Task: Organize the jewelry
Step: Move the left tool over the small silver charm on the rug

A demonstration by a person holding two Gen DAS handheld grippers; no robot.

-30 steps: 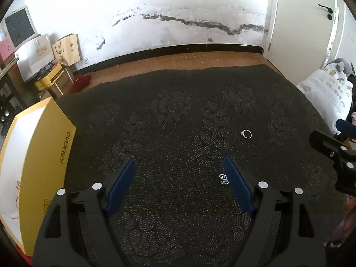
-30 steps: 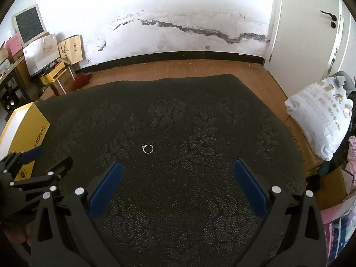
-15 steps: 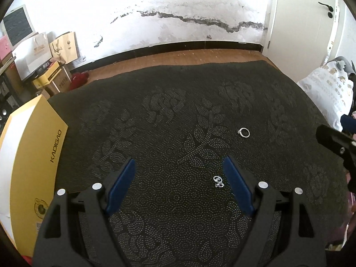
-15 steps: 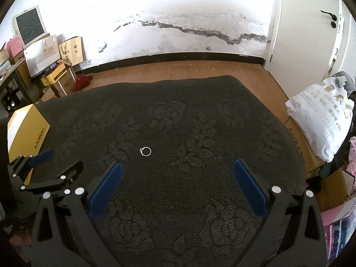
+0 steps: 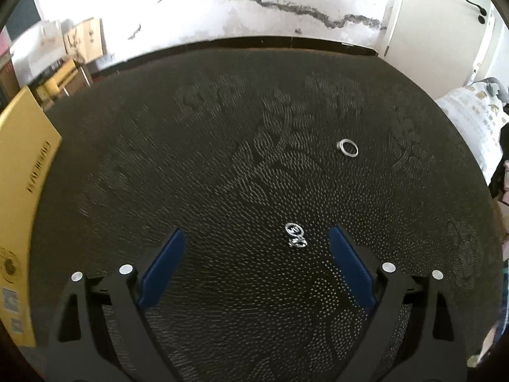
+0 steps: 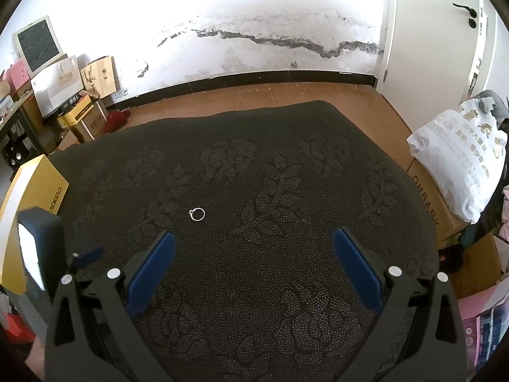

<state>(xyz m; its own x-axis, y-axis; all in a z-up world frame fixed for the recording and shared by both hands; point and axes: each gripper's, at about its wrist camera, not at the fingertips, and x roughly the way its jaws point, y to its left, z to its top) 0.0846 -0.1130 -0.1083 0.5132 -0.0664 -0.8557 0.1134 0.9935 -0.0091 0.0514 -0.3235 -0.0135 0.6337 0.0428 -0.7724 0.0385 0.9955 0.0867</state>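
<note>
A small silver jewelry piece [image 5: 296,235], perhaps a pair of earrings, lies on the dark flower-patterned cloth [image 5: 222,159]. It sits just ahead of my left gripper [image 5: 257,235], between the lines of the two blue fingers, nearer the right one. The left jaws are opening wide and touch nothing. A thin silver ring [image 5: 348,147] lies farther off to the right; the same ring [image 6: 197,214] shows in the right wrist view, ahead and left of my right gripper [image 6: 254,237]. That gripper stands open and empty above the cloth.
A yellow box [image 5: 25,191] lies along the cloth's left edge, also seen as the yellow box [image 6: 31,197] from the right. A white printed bag [image 6: 458,165] on a cardboard box stands to the right. Bags and boxes [image 6: 73,95] line the far left wall.
My left gripper has sunk toward the cloth and its jaws have spread wider. The small silver piece, earlier beside the right finger, now lies between the fingers. The right gripper's view has hardly changed.
</note>
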